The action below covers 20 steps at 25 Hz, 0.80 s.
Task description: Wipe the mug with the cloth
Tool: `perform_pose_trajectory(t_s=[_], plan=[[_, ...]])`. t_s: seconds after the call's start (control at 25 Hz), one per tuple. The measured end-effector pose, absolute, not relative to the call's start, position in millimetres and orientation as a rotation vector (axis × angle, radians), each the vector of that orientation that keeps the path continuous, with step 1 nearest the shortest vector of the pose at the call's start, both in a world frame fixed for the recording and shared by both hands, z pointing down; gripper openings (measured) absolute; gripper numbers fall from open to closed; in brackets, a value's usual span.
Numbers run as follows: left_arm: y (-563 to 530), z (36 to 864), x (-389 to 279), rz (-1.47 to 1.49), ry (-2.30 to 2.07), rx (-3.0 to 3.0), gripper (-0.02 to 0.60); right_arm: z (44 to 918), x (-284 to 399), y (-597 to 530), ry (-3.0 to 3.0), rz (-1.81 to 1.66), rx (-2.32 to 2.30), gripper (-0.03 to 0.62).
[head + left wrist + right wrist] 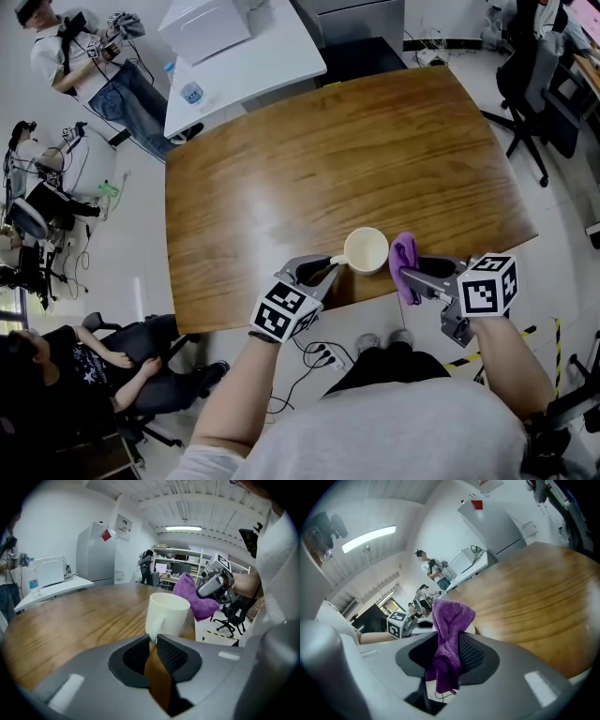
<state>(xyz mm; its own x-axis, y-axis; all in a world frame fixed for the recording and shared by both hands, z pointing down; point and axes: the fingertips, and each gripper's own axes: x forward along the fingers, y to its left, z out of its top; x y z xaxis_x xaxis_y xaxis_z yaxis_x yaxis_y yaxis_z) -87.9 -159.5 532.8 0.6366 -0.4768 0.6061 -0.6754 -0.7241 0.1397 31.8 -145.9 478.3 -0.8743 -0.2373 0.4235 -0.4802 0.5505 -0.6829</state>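
At the near edge of the table [309, 169], the left hand-held gripper [325, 270] pinches the handle of the upright mug [367, 250]. The right hand-held gripper [424, 275] clamps the purple cloth [404, 264], just beside the mug's right side.

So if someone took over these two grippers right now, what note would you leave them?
The left gripper is shut on the handle of the mug, near the front edge of the table.
The right gripper is shut on the purple cloth, held beside the mug.
Done: both things gripped.
To do: rub the cloth over the mug; whether wiping has begun cannot be told.
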Motion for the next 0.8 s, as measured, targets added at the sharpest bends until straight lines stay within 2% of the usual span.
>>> perform_pose_trajectory(t_s=[0.8], plan=[[-170,534,-89,0.755,-0.944,2.495,0.046,548,29,-176,-2.333,1.241,0.578,0.133]])
